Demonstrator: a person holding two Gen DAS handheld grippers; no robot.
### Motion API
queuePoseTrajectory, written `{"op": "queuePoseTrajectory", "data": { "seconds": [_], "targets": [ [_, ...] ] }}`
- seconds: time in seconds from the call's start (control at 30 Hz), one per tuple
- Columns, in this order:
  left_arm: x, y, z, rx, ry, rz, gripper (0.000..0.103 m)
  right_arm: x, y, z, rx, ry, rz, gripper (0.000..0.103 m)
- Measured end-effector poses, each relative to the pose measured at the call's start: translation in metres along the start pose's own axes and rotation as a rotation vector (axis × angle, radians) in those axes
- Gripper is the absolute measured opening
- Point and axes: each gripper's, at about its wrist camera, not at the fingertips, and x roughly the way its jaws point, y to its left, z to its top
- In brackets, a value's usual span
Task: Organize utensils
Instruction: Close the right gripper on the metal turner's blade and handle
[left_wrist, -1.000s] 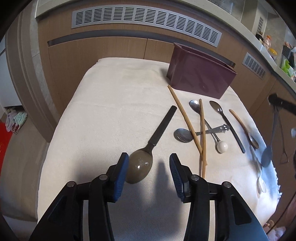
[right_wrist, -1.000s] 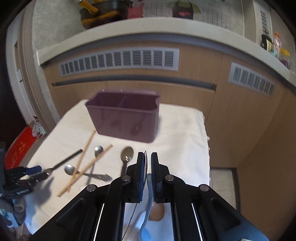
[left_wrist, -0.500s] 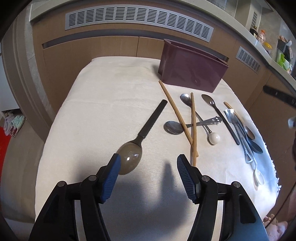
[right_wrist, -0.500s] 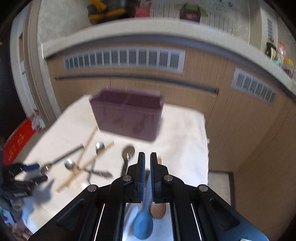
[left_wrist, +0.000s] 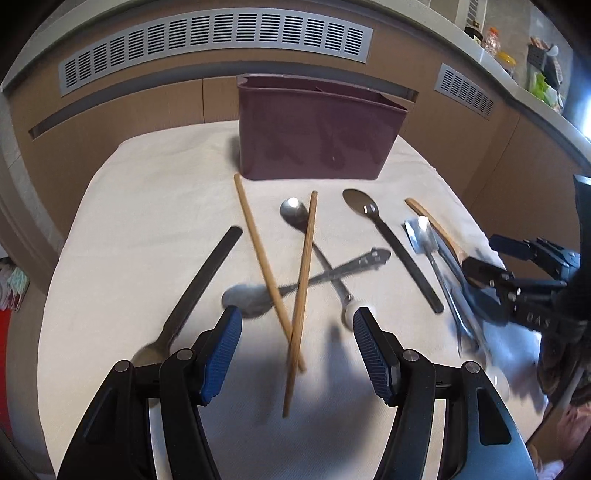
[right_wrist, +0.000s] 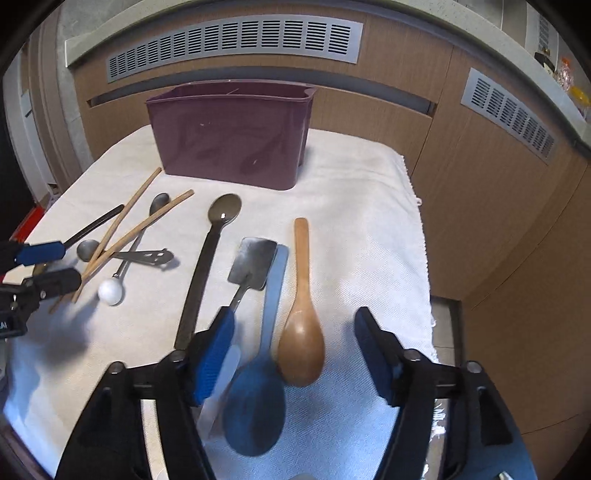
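The left claw (left_wrist: 297, 343) hangs low over the table (left_wrist: 129, 221), spread wide and holding nothing, astride the crossed chopsticks (left_wrist: 301, 280). The right claw (right_wrist: 295, 343) gapes wide, empty, above the wooden spoon (right_wrist: 301, 343) and blue spoon (right_wrist: 255, 406). The bin (right_wrist: 229, 129) stands beyond.

The bin (left_wrist: 317, 136) shows only its outer wall in both views, so its compartments cannot be told. In the left wrist view, the spoon (left_wrist: 195, 280) near the cloth's (left_wrist: 140, 206) left edge has its bowl behind the left gripper's (left_wrist: 297, 350) finger, and the utensils by the right edge smear into blur under the right gripper (left_wrist: 517, 273). In the right wrist view, the blue spoon (right_wrist: 258, 398) is blurred, and the white handle (right_wrist: 221, 387) beside it is partly behind a finger.
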Motion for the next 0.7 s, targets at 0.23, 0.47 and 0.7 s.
{"op": "queuePoseTrajectory", "data": {
  "seconds": [0.23,0.47,0.7],
  "targets": [
    [0.016,-0.02,0.024,0.112,0.009,-0.078,0.054,-0.005,0.003,0.0,-0.037,-0.052,-0.059,0.097],
    [0.048,-0.048,0.045,0.317,0.114,-0.192,0.035,-0.011,-0.009,-0.009,-0.005,-0.04,-0.053,0.098],
    [0.073,-0.052,0.055,0.389,0.172,-0.076,0.024,-0.006,-0.021,-0.02,0.035,-0.013,-0.034,0.098]
  ]
}}
